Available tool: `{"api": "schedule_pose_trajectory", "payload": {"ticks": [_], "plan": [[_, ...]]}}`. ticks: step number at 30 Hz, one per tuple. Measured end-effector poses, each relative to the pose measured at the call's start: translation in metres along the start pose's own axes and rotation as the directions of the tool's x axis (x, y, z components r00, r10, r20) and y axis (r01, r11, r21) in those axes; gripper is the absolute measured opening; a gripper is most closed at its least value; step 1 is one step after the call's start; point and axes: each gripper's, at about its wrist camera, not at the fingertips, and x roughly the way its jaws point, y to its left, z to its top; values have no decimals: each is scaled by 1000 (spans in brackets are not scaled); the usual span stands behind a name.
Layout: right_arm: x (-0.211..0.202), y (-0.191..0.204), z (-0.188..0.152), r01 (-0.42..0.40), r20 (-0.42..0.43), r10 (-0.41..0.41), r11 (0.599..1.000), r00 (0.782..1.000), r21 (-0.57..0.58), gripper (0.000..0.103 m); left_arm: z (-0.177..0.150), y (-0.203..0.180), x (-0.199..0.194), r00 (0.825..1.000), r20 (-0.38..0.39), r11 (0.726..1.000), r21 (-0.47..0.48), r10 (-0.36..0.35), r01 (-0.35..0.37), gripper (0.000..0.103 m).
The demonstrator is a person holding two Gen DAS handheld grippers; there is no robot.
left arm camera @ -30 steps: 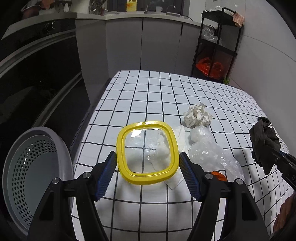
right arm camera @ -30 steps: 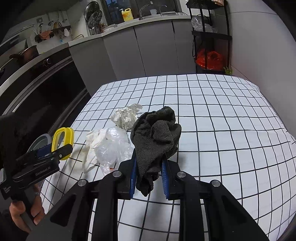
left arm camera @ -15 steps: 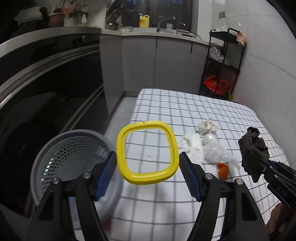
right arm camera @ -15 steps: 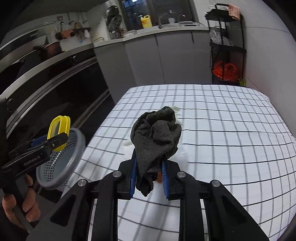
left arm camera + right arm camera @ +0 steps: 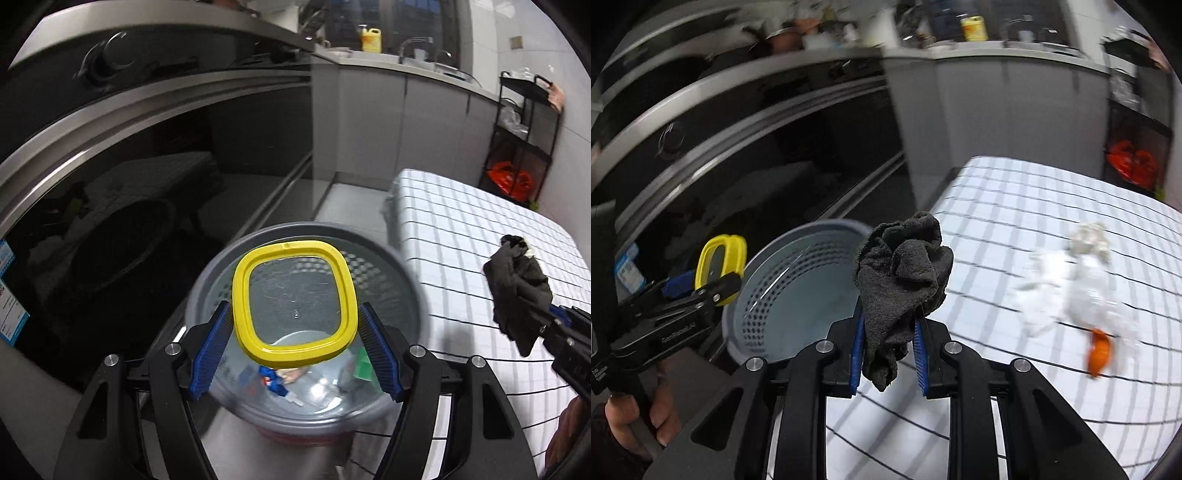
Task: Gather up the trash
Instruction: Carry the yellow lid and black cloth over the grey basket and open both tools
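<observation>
My left gripper [image 5: 294, 334] is shut on a yellow-rimmed clear lid [image 5: 293, 301] and holds it over the grey perforated bin [image 5: 399, 258], which has several bits of trash in its bottom. My right gripper [image 5: 888, 354] is shut on a crumpled black cloth [image 5: 901, 280], held above the table edge beside the bin [image 5: 798, 295]. The cloth also shows at the right of the left wrist view [image 5: 517, 291]. The lid and left gripper show at the left of the right wrist view [image 5: 720, 254].
The checked tablecloth table [image 5: 1015, 206] carries a clear plastic bag [image 5: 1089, 295], crumpled white paper [image 5: 1087, 236] and an orange piece [image 5: 1099, 354]. Dark cabinets [image 5: 129, 166] stand left of the bin. A black shelf rack [image 5: 524, 129] stands at the back right.
Both grippers have swung left off the table toward the bin. The lid now hangs over the bin's mouth. The cloth has moved to the table's left edge. Both grips are unchanged.
</observation>
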Motion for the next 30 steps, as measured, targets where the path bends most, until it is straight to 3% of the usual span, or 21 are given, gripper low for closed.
{"api": "schedule_pose_trajectory", "payload": {"ticks": [2, 8, 18, 30], "plan": [[13, 12, 3, -16, -20, 15, 1000, 1000, -24, 22, -1, 6, 6, 1000, -6, 1000, 7, 29, -29, 67], [47, 30, 14, -82, -77, 78, 996, 994, -48, 22, 0, 21, 22, 999, -47, 1000, -10, 11, -11, 67], [86, 53, 24, -83, -133, 66, 988, 989, -127, 22, -1, 42, 48, 993, -117, 996, -84, -30, 20, 68], [96, 62, 27, -88, -147, 65, 984, 987, -155, 23, -2, 51, 48, 993, -115, 994, -108, -31, 18, 69]]}}
